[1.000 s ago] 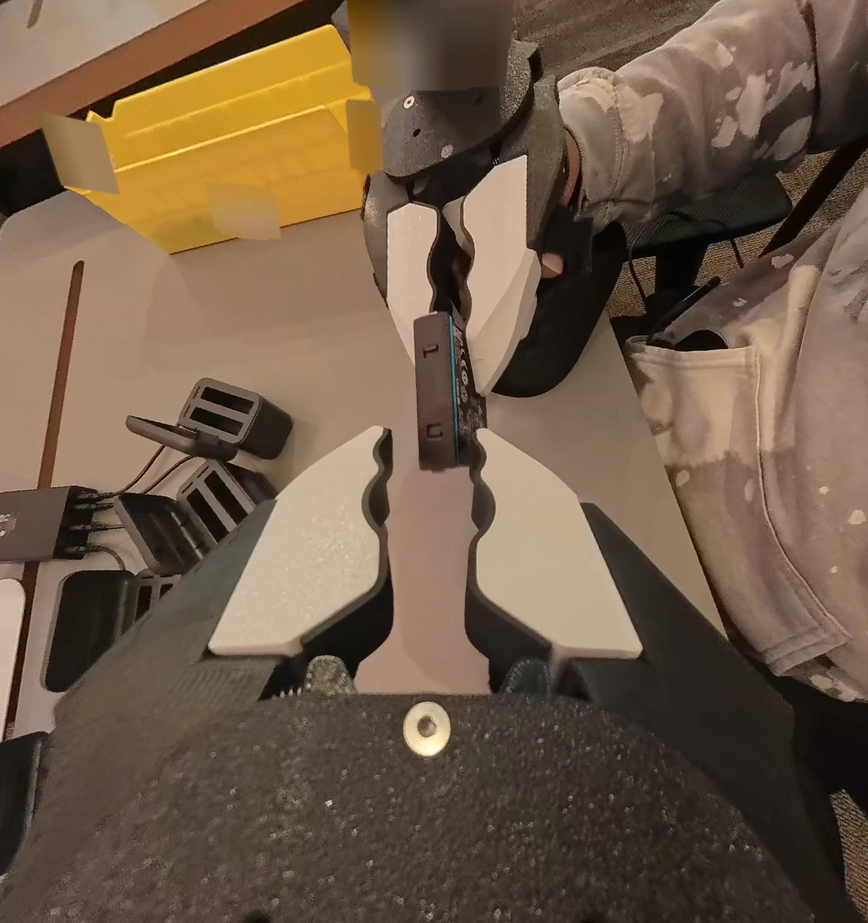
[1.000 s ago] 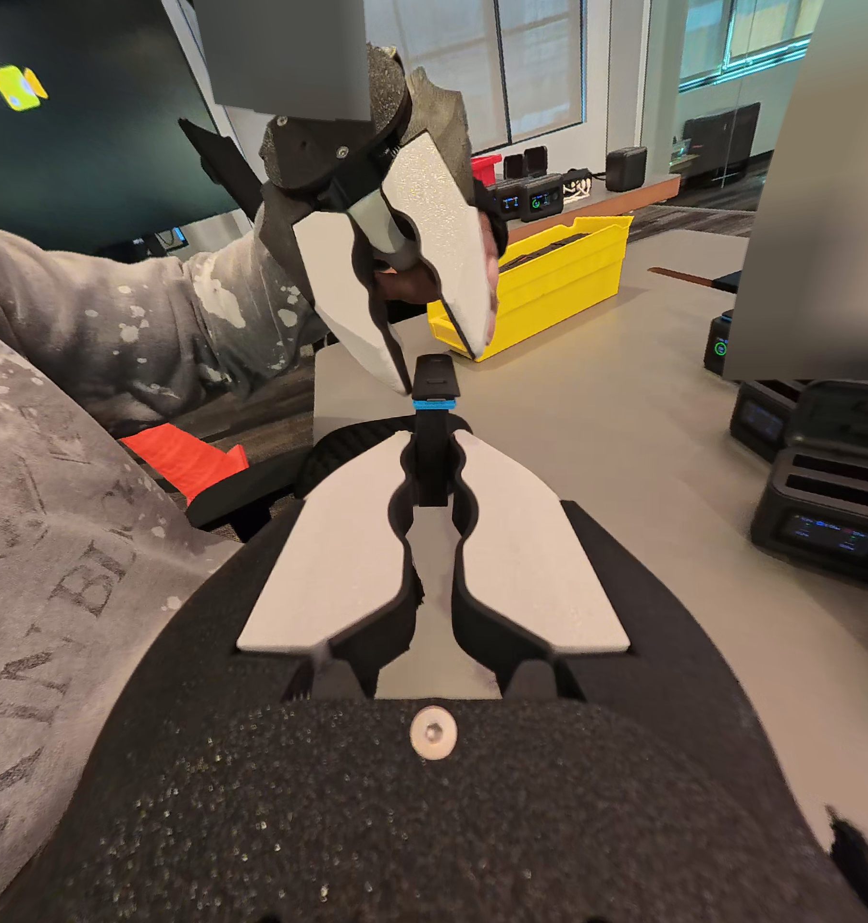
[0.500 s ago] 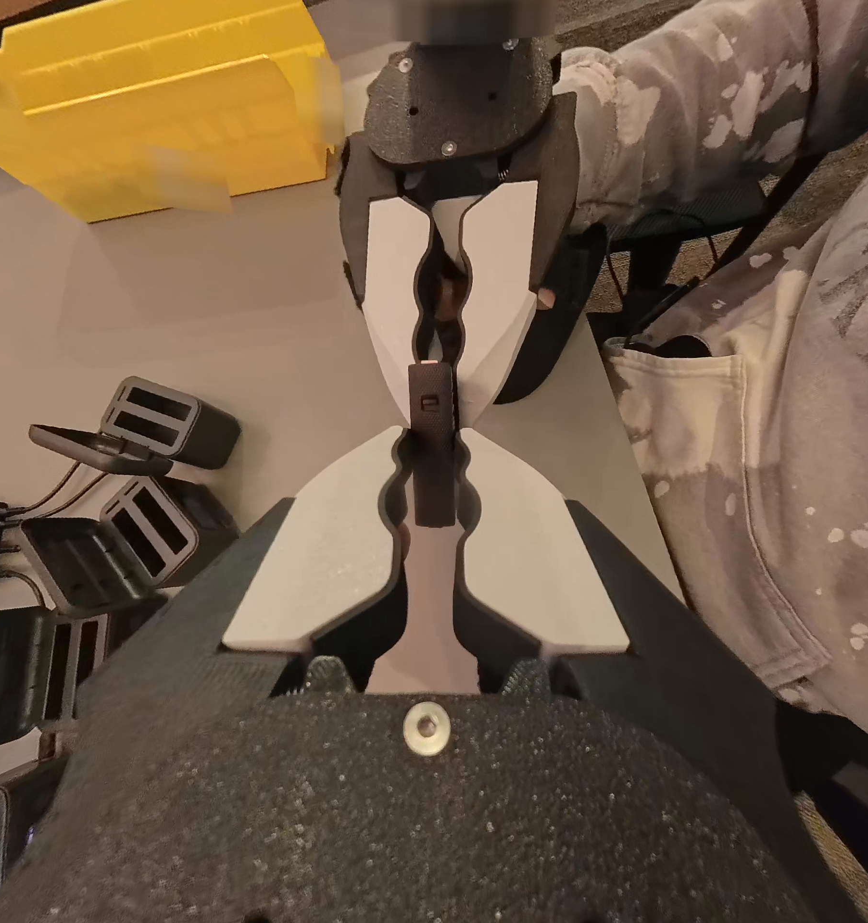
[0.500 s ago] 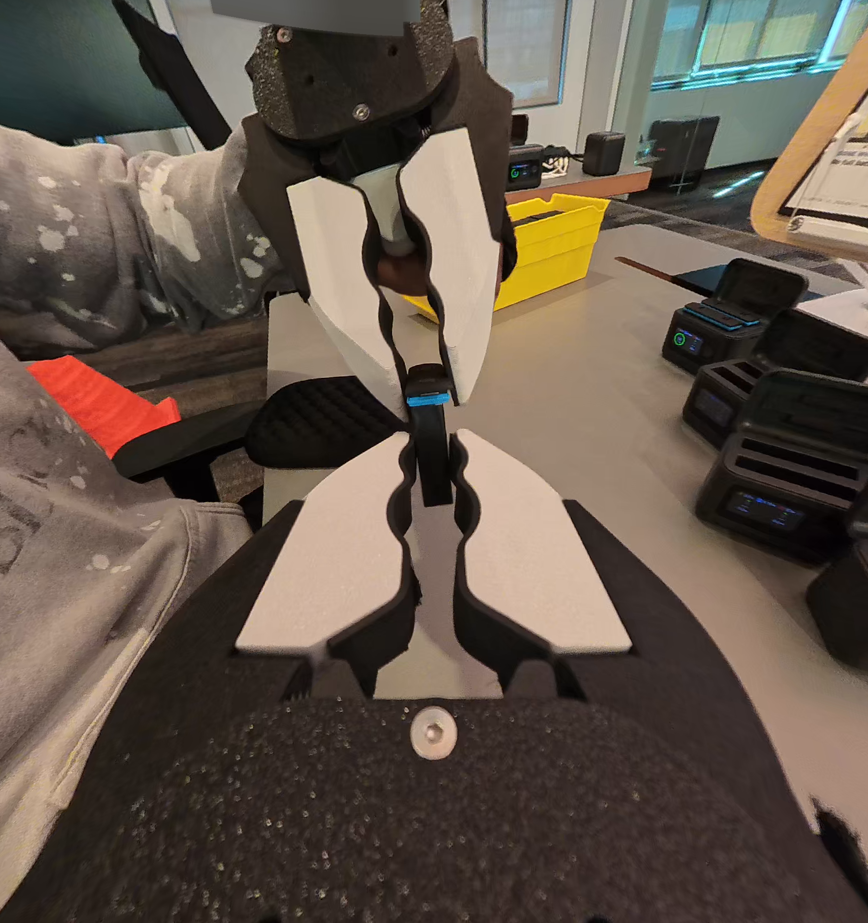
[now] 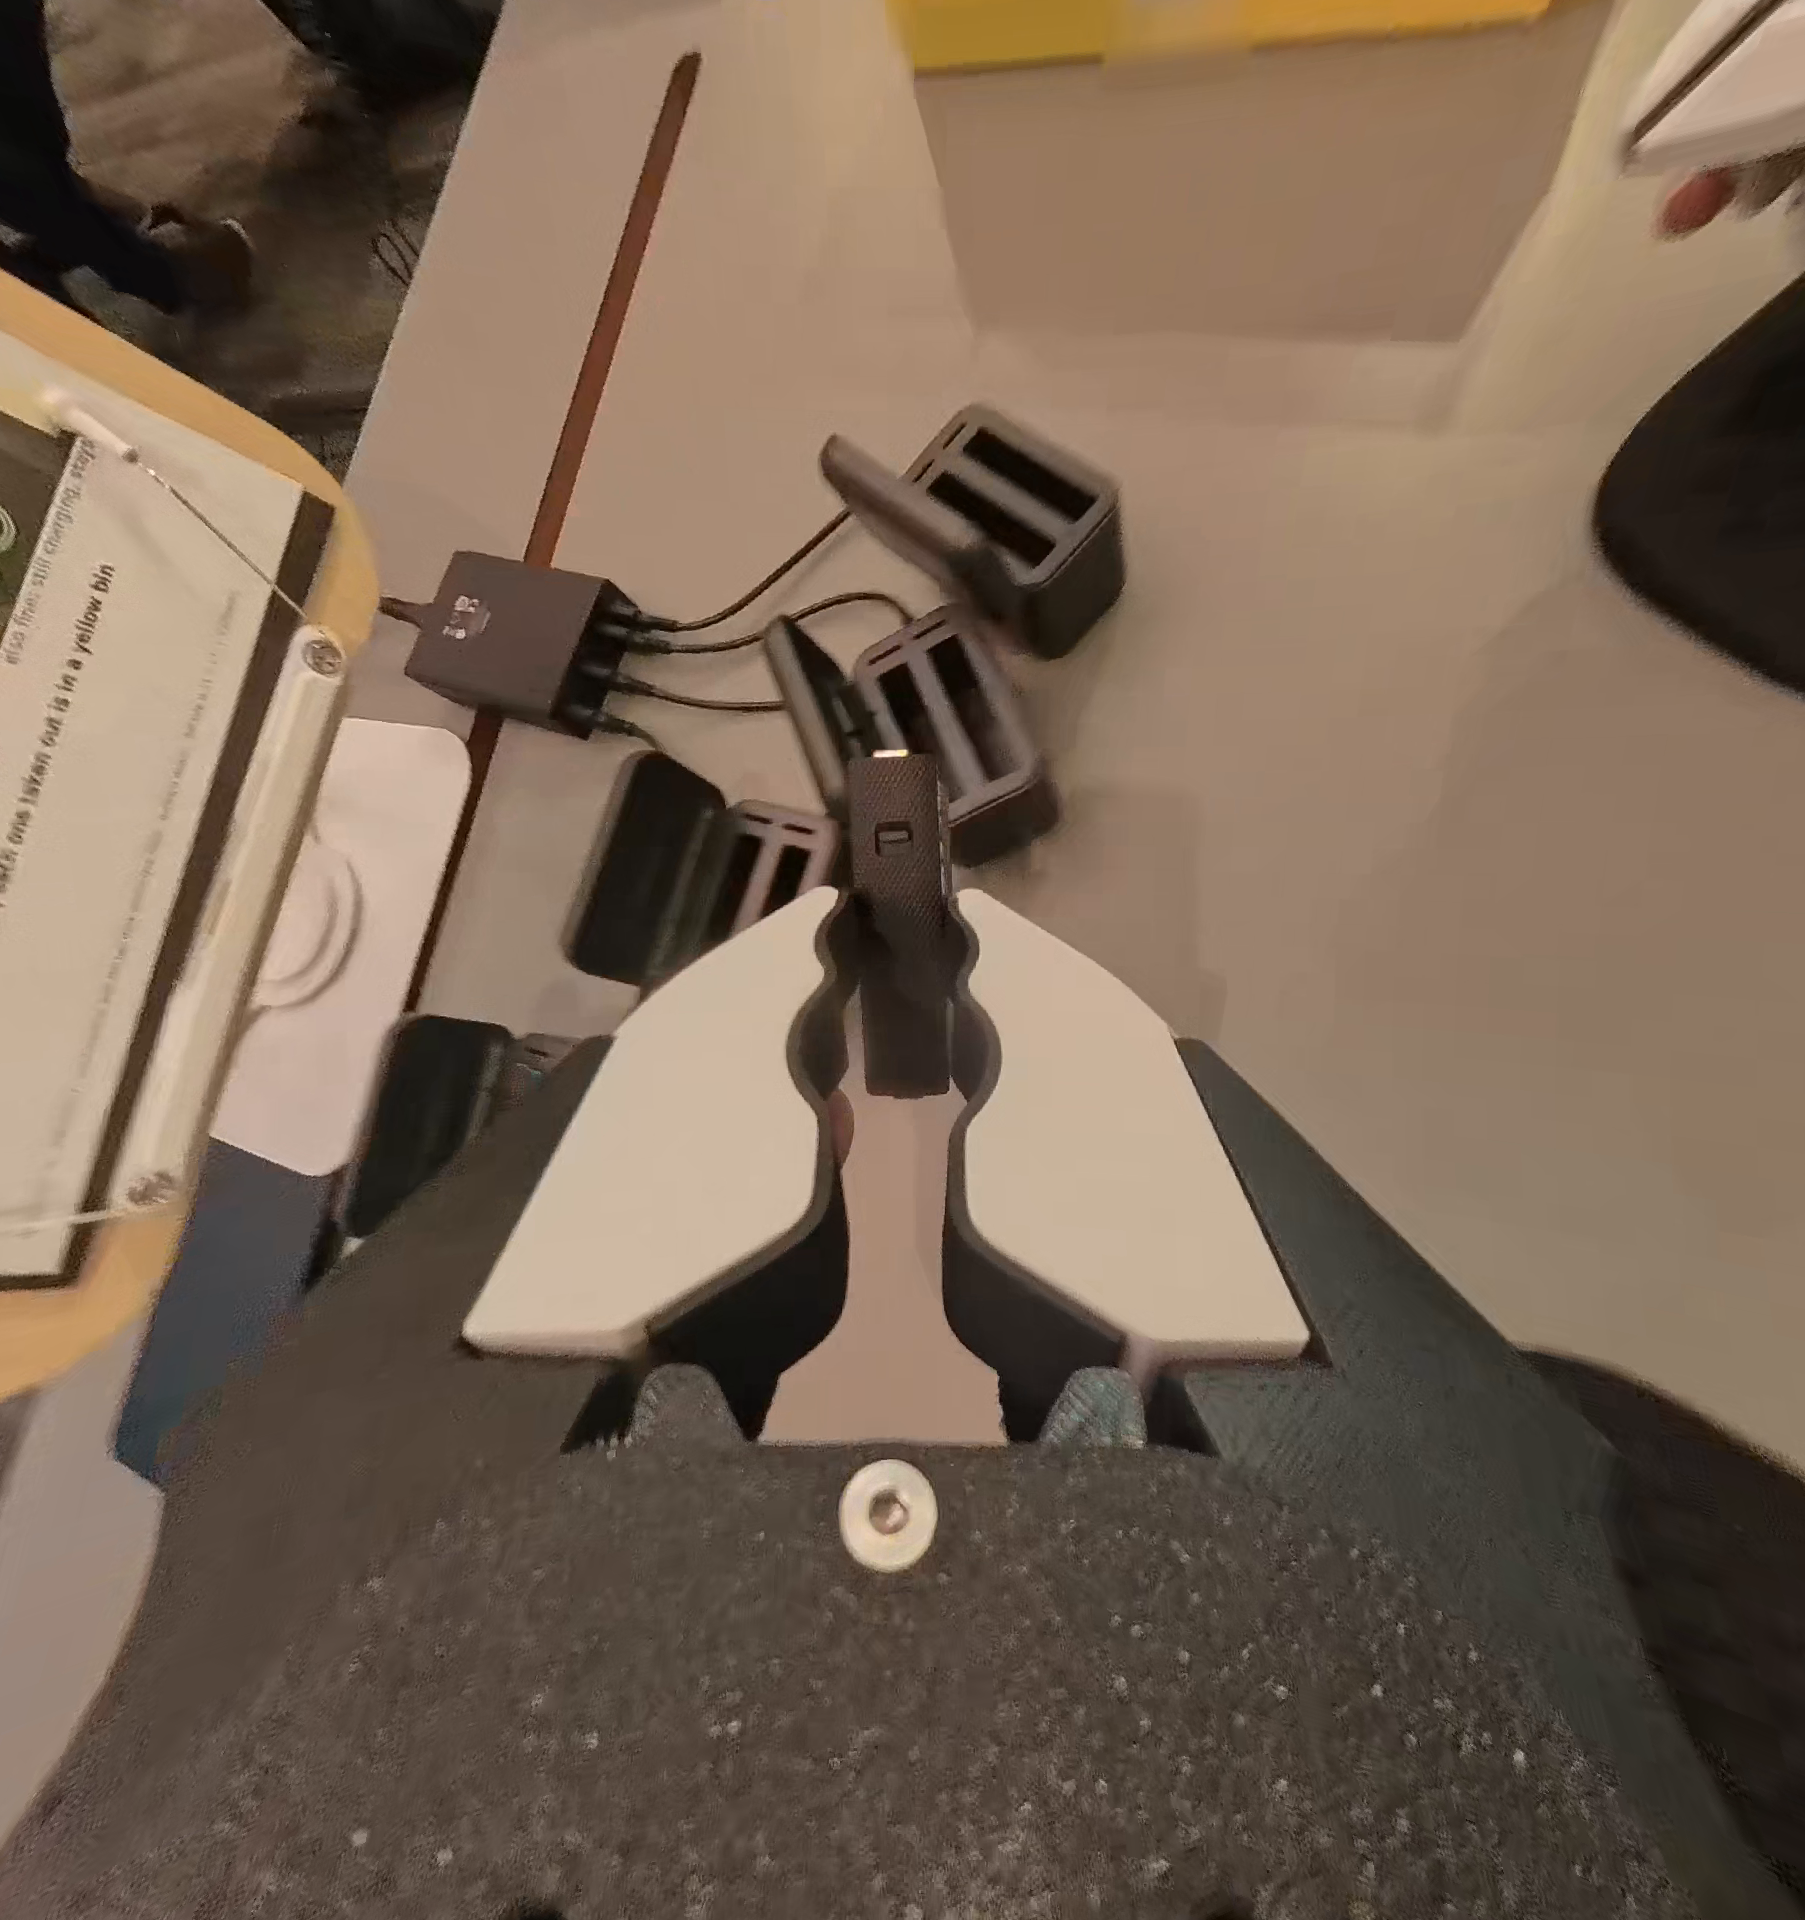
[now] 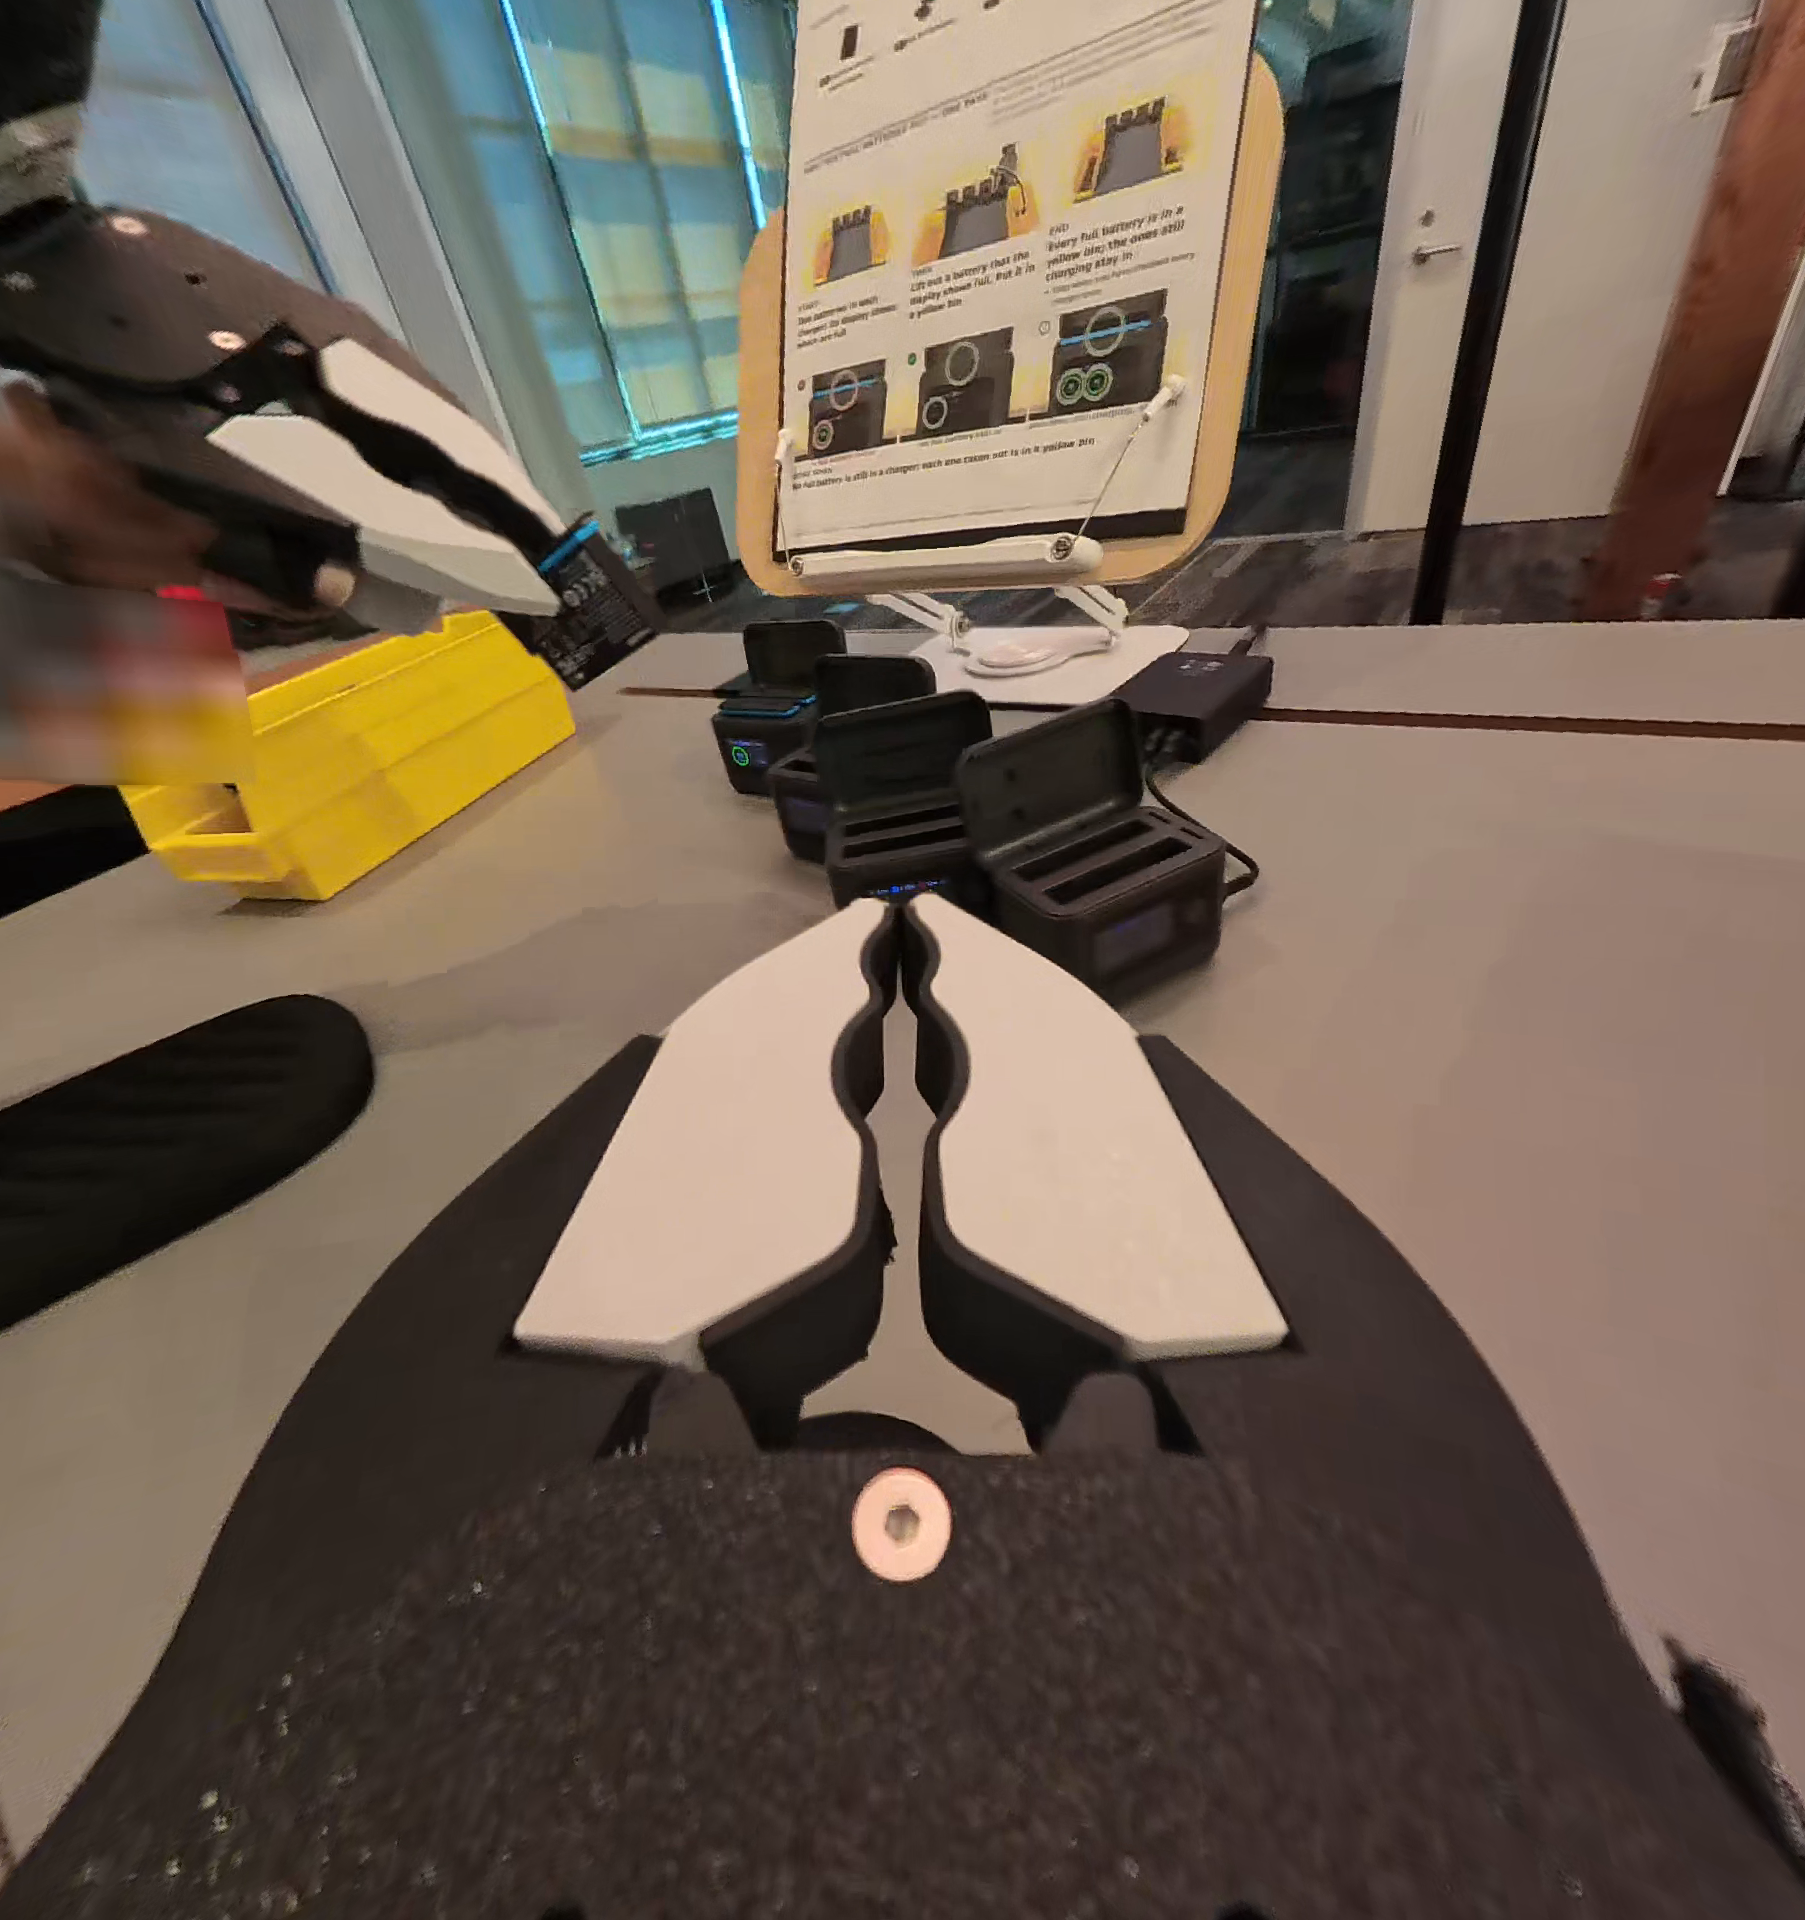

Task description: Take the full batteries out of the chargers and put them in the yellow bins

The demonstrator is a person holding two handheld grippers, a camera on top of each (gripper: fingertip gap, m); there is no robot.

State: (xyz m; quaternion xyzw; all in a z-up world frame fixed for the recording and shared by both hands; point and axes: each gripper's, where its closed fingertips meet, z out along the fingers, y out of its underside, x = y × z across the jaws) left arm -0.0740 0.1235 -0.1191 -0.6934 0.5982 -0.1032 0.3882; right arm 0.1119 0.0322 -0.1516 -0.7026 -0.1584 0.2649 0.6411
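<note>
Left tongs [image 5: 896, 914] now clamping battery [image 5: 898, 914], high over chargers [image 5: 1023, 540] | right tongs [image 6: 898, 920] pressed together, holding nothing after handoff | still needing carrying to yellow bin [image 6: 358, 748]

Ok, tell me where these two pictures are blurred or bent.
Left wrist view: the wooden-framed instruction board at the left edge is smeared by motion, while the black battery in the fingers stays sharp. Right wrist view: the far left gripper is motion-blurred, a mosaic patch covers part of the yellow plastic bin, and wide-angle distortion bows the grey table.
</note>
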